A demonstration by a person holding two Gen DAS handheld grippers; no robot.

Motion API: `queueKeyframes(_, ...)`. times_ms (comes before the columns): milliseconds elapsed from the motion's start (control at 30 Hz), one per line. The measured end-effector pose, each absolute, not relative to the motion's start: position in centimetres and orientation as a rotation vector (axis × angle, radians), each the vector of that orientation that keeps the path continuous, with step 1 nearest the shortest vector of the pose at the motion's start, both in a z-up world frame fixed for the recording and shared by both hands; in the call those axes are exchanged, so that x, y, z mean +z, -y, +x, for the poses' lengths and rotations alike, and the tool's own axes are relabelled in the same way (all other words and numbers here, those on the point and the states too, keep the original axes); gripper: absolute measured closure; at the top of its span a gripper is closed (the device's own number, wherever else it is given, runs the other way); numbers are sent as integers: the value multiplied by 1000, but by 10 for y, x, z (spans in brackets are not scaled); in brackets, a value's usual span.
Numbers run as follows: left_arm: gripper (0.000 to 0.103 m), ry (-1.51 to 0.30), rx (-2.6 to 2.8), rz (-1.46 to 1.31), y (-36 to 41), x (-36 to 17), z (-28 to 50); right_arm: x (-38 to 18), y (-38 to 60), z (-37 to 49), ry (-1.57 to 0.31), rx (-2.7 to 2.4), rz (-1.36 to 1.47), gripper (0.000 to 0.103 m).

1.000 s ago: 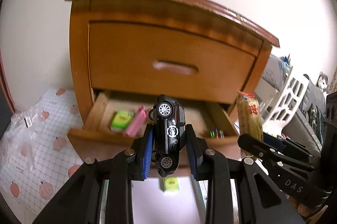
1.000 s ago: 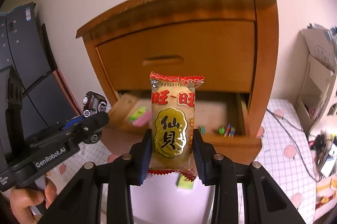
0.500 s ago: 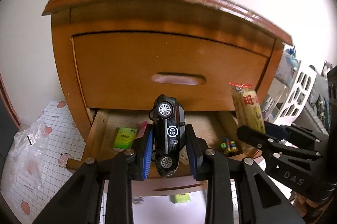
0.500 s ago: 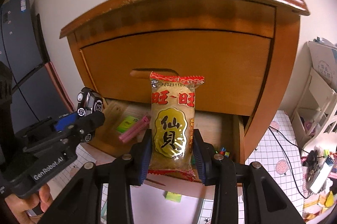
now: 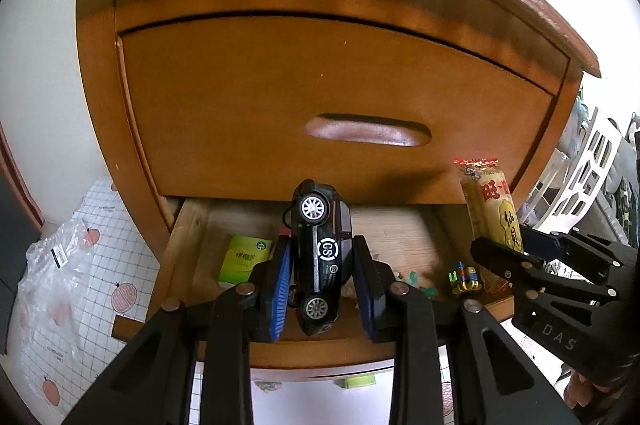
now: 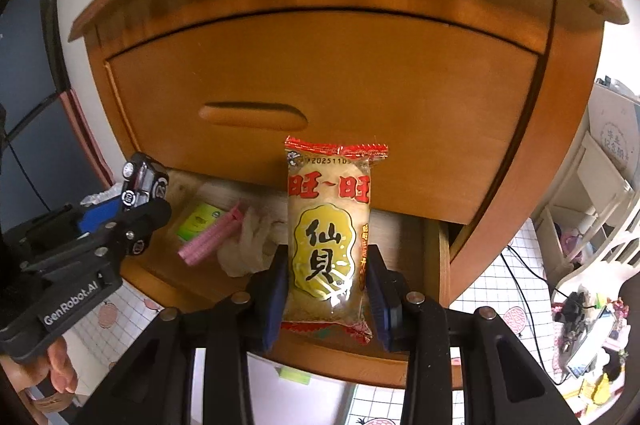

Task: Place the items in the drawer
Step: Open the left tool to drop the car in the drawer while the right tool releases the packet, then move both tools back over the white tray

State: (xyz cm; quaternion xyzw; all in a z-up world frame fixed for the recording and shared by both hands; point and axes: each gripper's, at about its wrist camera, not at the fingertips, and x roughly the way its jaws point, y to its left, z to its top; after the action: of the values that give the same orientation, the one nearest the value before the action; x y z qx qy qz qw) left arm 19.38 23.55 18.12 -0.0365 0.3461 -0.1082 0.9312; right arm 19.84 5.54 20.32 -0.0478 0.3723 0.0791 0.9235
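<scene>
Drawer (image 5: 280, 341) of a wooden nightstand (image 5: 320, 73) stands pulled open, already holding a green packet (image 5: 243, 259) and a pink clip (image 6: 210, 239). Above it, the left gripper (image 5: 322, 279) pinches a black toy car (image 5: 320, 253) (nose up) between blue pads, while the right gripper (image 6: 326, 289) clamps an upright rice cracker packet (image 6: 328, 237) over the drawer's right side.

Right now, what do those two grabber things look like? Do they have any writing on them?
Both are black plastic tools with two fingers. The left gripper has blue ribbed pads on its fingers and silver bolts along its frame; white letters on its side read "GenRobot.AI". The right gripper has darker blue pads, the same silver bolts, and "DAS" printed on its side. No cables or sleeves show.
</scene>
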Motion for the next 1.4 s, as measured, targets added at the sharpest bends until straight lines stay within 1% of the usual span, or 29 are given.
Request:
queueKeyframes(133,73,-726,-206,-74,-234,178,201,201,-58,206,-775,152,-106,64)
queueKeyframes(200,70,-730,-197,-85,-236,177,205,199,-59,208,-780,147,-111,64)
queueKeyframes(233,59,-732,-186,-92,-237,177,205,199,-58,208,-780,144,-112,63)
queueKeyframes(267,45,-735,-176,-101,-238,176,207,199,-58,208,-782,142,-113,63)
queueKeyframes(300,41,-734,-175,-112,-239,174,208,198,-58,208,-787,140,-117,62)
queueKeyframes(367,40,-729,-178,-126,-241,173,210,197,-57,209,-791,136,-121,59)
queueKeyframes(433,40,-731,-169,-115,-240,174,209,197,-55,210,-790,132,-113,46)
queueKeyframes(500,39,-731,-170,-114,-240,175,207,197,-53,209,-792,131,-101,44)
queueKeyframes(533,37,-731,-168,-118,-240,175,206,197,-53,209,-793,131,-100,43)
queueKeyframes(567,33,-731,-165,-121,-240,176,205,197,-52,209,-793,128,-101,41)
queueKeyframes(633,28,-731,-153,-128,-241,174,204,196,-51,207,-789,123,-102,31)
queueKeyframes(733,25,-734,-133,-127,-244,170,204,191,-46,206,-788,117,-96,25)
queueKeyframes(800,20,-731,-118,-124,-245,169,204,189,-44,205,-792,111,-89,22)
queueKeyframes(833,15,-729,-107,-126,-246,168,202,188,-44,204,-793,110,-86,20)
queueKeyframes(933,14,-729,-112,-161,-251,165,200,186,-41,200,-791,111,-77,15)
queueKeyframes(967,11,-724,-114,-168,-252,164,199,184,-40,198,-787,110,-74,13)
queueKeyframes(1000,9,-718,-108,-169,-252,164,197,185,-38,196,-786,109,-71,9)
queueKeyframes(1033,3,-695,-94,-167,-253,165,194,182,-39,196,-784,110,-70,4)
queueKeyframes(1067,0,-679,-87,-164,-253,165,192,182,-38,195,-780,110,-68,2)
queueKeyframes(1133,0,-636,-70,-158,-254,168,185,181,-36,191,-770,107,-69,1)
queueKeyframes(1267,0,-620,-67,-179,-257,170,175,181,-34,182,-748,101,-59,1)
queueKeyframes(1400,0,-579,-79,-199,-262,169,153,185,-29,158,-687,118,-49,1)
